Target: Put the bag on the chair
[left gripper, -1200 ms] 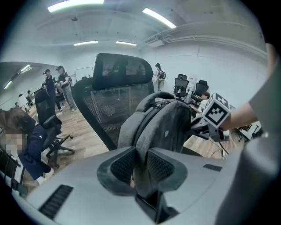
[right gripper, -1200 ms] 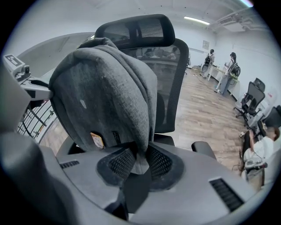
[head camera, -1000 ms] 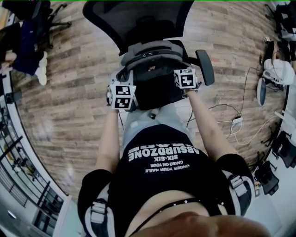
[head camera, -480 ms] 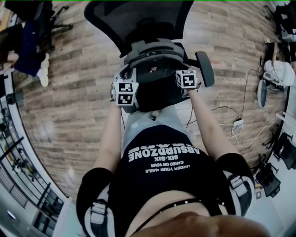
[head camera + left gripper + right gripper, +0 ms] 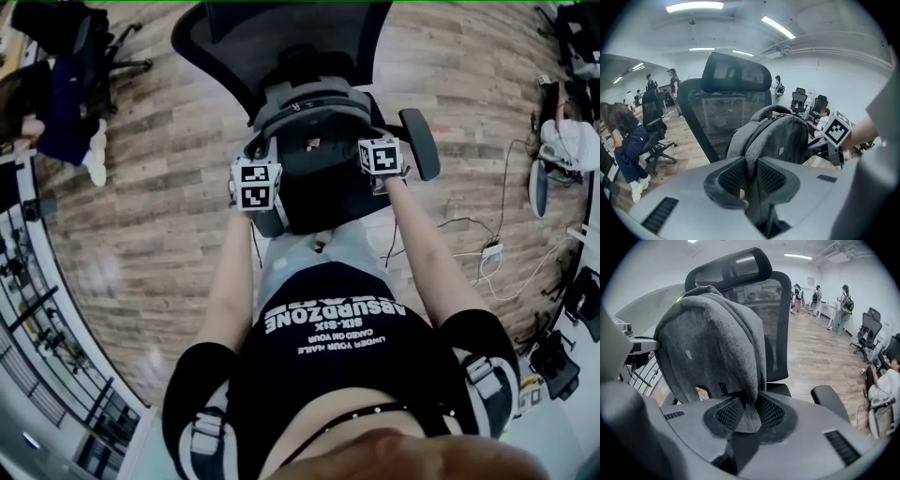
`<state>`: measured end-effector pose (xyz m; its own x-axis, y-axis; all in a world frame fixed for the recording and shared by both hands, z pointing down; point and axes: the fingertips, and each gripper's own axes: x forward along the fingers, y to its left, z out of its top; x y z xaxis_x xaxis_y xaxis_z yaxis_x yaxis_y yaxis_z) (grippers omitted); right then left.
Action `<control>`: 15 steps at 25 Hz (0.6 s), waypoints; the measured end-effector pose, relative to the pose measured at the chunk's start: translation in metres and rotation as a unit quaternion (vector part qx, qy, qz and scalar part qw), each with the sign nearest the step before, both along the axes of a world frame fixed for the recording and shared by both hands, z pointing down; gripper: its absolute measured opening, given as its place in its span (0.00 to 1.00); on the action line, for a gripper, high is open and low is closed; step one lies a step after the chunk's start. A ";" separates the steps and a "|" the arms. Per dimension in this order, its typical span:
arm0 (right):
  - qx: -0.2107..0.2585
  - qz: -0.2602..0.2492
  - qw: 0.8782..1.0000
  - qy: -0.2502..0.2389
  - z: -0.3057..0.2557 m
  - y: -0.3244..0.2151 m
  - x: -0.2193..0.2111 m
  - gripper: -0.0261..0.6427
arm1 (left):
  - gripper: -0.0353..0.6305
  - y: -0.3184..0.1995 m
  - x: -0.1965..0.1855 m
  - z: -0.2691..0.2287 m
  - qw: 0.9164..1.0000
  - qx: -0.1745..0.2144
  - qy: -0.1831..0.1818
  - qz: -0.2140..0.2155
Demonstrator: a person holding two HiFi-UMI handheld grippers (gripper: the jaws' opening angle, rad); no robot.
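the chair (image 5: 272, 42) fills the upper centre of the head view, with its mesh back toward the top and the dark seat (image 5: 323, 192) just below. the grey bag (image 5: 314, 108) stands upright in the middle of it, leaning on the back. whether its base bears fully on the seat cannot be told from here, so treat this as the setting-down step, likely close to done. lower it straight with both sides level, so it does not tip toward the armrest (image 5: 419, 141) at the right. push its base well back on the seat before you let go, because a tall soft bag near the front edge may slump forward. your left gripper (image 5: 749, 174) is clamped on a fold at the bag's left side, and your right gripper (image 5: 749, 411) pinches a hanging grey flap at its right side, so neither is empty. open the jaws only when the fabric goes slack, one side at a time, and draw back without snagging a strap.
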<state>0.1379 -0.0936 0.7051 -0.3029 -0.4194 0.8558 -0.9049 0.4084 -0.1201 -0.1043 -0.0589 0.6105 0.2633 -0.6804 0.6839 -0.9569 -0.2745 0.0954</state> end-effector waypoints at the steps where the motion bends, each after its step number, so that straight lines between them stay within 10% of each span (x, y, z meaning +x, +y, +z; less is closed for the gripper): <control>1: 0.000 0.002 1.000 -0.001 0.001 -0.002 -0.002 0.17 | 0.17 -0.002 -0.002 0.001 1.000 -0.001 0.002 -0.004; 15: 0.005 -0.011 1.000 0.002 0.007 -0.033 -0.016 0.17 | 0.17 -0.040 -0.021 0.015 0.999 -0.017 -0.001 -0.027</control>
<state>0.1223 -0.1265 0.7125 -0.3088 -0.4214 0.8527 -0.8960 0.4296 -0.1122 -0.1253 -0.0994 0.6257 0.2250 -0.6701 0.7074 -0.9705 -0.2186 0.1016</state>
